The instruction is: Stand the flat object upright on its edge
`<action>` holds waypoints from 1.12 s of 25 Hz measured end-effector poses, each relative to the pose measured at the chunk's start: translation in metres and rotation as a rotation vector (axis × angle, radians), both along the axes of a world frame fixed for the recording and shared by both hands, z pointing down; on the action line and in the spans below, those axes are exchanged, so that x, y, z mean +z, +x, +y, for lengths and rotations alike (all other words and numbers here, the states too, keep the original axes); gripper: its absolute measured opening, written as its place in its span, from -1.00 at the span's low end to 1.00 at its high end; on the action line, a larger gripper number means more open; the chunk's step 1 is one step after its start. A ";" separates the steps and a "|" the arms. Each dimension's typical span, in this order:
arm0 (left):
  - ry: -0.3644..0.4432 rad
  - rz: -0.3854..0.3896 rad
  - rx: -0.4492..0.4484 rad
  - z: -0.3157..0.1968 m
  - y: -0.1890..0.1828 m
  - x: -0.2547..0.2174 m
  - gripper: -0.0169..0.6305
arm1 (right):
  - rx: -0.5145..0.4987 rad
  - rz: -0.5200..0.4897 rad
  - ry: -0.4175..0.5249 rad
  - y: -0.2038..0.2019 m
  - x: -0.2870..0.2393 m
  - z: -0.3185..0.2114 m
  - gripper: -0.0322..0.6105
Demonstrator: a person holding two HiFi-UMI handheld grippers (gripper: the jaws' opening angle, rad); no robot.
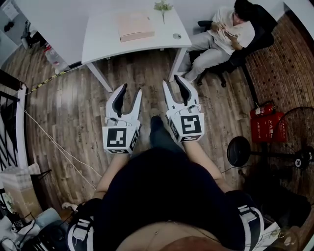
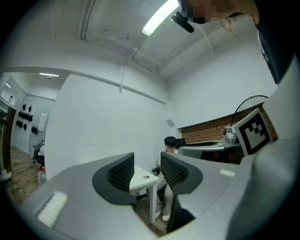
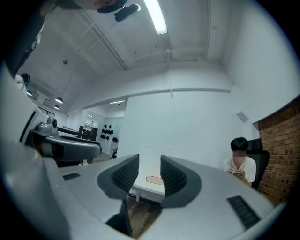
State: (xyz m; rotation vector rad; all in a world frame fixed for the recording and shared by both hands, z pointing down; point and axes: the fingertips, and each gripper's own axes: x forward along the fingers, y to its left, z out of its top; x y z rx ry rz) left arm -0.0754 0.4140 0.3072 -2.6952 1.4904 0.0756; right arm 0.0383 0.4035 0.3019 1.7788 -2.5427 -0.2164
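Note:
A flat pink box (image 1: 135,27) lies on its broad face on the white table (image 1: 103,39) at the far side of the room. In the right gripper view the box (image 3: 154,179) shows small between the jaws, far ahead on the table (image 3: 143,188). My left gripper (image 1: 131,89) and right gripper (image 1: 171,81) are held side by side over the wooden floor, well short of the table. Both are open with nothing between their jaws. The left gripper (image 2: 146,165) looks at the table's right corner (image 2: 142,181); the right gripper (image 3: 150,171) points at the box.
A person sits in a dark chair (image 1: 223,29) to the right of the table. A small plant (image 1: 163,6) and a round disc (image 1: 176,36) are on the table. Red fire extinguishers (image 1: 265,120) and a floor fan (image 1: 294,154) stand at right; cables cross the floor at left.

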 end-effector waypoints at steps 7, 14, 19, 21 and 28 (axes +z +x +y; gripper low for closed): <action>-0.011 0.013 -0.007 -0.040 -0.005 0.004 -0.36 | -0.008 0.002 -0.011 -0.003 0.005 -0.039 -0.47; -0.012 0.022 -0.017 -0.093 -0.003 0.002 -0.36 | -0.018 0.003 -0.015 -0.002 0.003 -0.094 -0.46; -0.016 0.027 -0.033 -0.138 0.003 -0.002 -0.36 | -0.039 0.004 -0.022 0.001 0.000 -0.140 -0.45; -0.020 0.030 -0.038 -0.157 0.006 -0.004 -0.36 | -0.047 0.004 -0.026 0.004 -0.001 -0.160 -0.45; -0.022 0.027 -0.060 -0.224 0.018 -0.008 -0.35 | -0.062 0.005 -0.029 0.019 -0.004 -0.230 -0.44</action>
